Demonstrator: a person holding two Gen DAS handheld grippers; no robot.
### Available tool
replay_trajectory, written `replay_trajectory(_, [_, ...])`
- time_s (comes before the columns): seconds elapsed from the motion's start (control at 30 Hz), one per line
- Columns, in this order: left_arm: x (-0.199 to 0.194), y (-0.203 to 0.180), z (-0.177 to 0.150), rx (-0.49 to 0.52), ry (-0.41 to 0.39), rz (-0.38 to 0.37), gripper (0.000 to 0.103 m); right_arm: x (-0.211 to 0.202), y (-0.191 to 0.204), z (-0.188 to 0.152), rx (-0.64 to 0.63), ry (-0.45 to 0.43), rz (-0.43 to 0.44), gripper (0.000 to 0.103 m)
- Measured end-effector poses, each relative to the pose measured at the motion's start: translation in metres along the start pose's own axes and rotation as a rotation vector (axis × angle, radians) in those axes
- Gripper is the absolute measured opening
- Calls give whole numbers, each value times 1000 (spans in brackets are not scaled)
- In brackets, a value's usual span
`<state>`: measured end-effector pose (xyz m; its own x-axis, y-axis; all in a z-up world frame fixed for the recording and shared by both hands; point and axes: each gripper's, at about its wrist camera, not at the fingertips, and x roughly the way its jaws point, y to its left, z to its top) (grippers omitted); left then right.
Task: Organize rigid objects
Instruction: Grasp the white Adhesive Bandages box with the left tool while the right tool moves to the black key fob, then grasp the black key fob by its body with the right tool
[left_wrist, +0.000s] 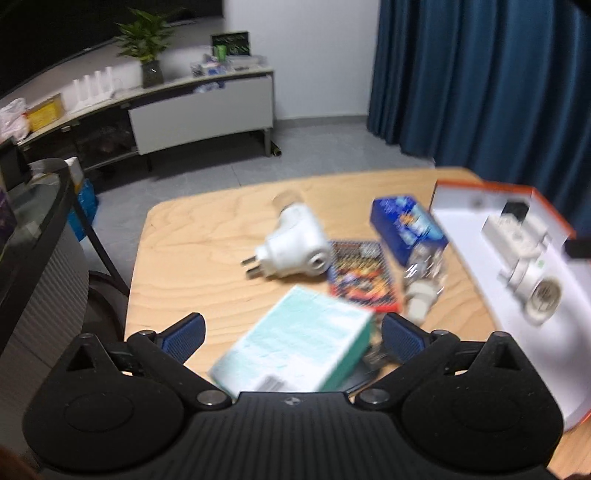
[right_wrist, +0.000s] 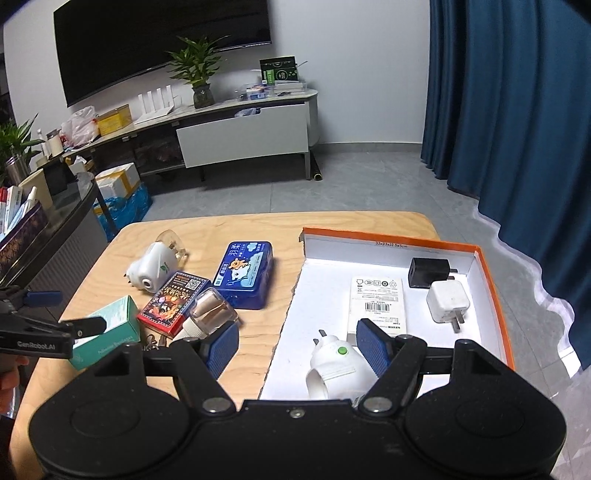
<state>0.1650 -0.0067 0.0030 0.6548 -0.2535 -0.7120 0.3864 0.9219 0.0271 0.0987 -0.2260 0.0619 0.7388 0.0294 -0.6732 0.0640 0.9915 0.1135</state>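
Observation:
My left gripper (left_wrist: 293, 328) is open, its fingers on either side of a teal and white box (left_wrist: 295, 347) that lies on the wooden table (left_wrist: 192, 236); it also shows in the right wrist view (right_wrist: 110, 328). My right gripper (right_wrist: 295, 341) is open and empty above the near edge of the orange-rimmed white box (right_wrist: 495, 280), just over a white plug-in device (right_wrist: 336, 365). In that box also lie a black charger (right_wrist: 430, 272), a white charger (right_wrist: 447, 303) and a white carton (right_wrist: 376, 302). The left wrist view is blurred.
On the table lie a white plug-in vaporizer (right_wrist: 151, 271), a blue tin (right_wrist: 245, 273), a red card pack (right_wrist: 173, 302) and a small glass bottle (right_wrist: 208, 314). A dark glass side table (right_wrist: 55, 206) stands to the left. Blue curtains (right_wrist: 517, 110) hang at the right.

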Motion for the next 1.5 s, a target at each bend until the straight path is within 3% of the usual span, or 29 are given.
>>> replay_trajectory(0.13, [20, 14, -10, 55, 63, -61, 103, -1, -1, 1, 4, -1, -6, 84])
replay_trajectory(0.27, [29, 15, -15, 66, 74, -100, 103, 2, 0, 2, 7, 6, -12, 84])
replay_trajectory(0.43, [25, 8, -17, 29, 41, -113, 76, 11, 10, -1, -7, 36, 11, 84])
replay_trajectory(0.53, [17, 4, -16, -25, 35, -57, 71, 19, 20, -2, -27, 56, 43, 84])
replay_trajectory(0.73, [-15, 4, -22, -195, -11, 58, 71, 41, 40, -7, -53, 88, 97, 84])
replay_trajectory(0.9, [-33, -3, -32, -200, -47, 160, 71, 67, 54, -7, -40, 149, 146, 84])
replay_trajectory(0.97, [-36, 4, -40, -228, -39, 165, 71, 71, 63, -11, -46, 166, 184, 83])
replay_trajectory(1.13, [-41, 22, -49, -266, -38, 227, 71, 71, 103, -28, -180, 173, 304, 83])
replay_trajectory(1.27, [-47, 31, -50, -301, -60, 225, 71, 73, 133, -33, -302, 157, 370, 83])
replay_trajectory(1.5, [-45, 41, -55, -340, -70, 218, 71, 88, 163, -24, -691, 144, 495, 83])
